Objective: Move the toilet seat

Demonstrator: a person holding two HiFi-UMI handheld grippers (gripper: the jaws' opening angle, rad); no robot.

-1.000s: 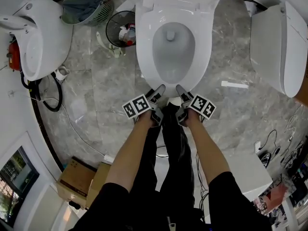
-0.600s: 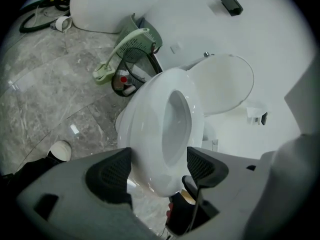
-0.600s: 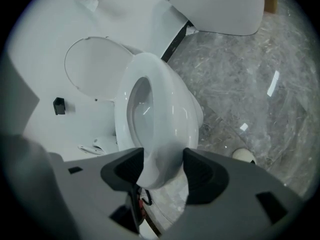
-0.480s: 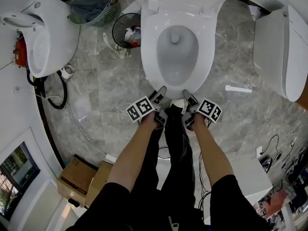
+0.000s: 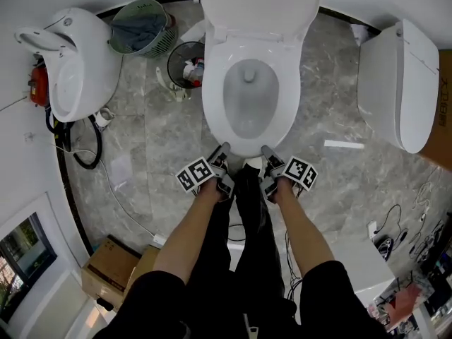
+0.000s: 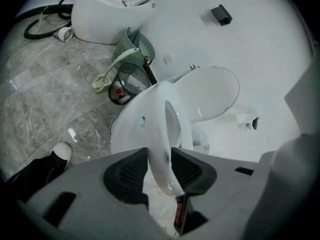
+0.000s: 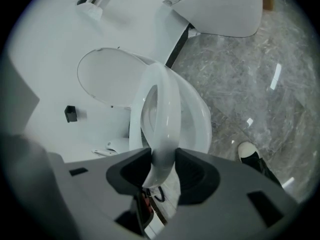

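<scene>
Your left gripper and right gripper, jaws just narrowed, each clamp the toilet seat at its 7 and 5 o'clock, front rim tilted off the bowl, dead ahead at 12 o'clock.

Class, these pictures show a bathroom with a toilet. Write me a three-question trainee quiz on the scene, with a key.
1. True or false: the white oval toilet lid stands raised.
2. What do the left gripper and the right gripper each clamp? A) the white plastic toilet seat ring B) a hose C) a brush
3. Fill in: in the head view, the black wire waste bin stands to the toilet's ____.
Key: 1 true. 2 A; both grippers' jaws have just been closing, with the seat between their pads. 3 left.
</scene>
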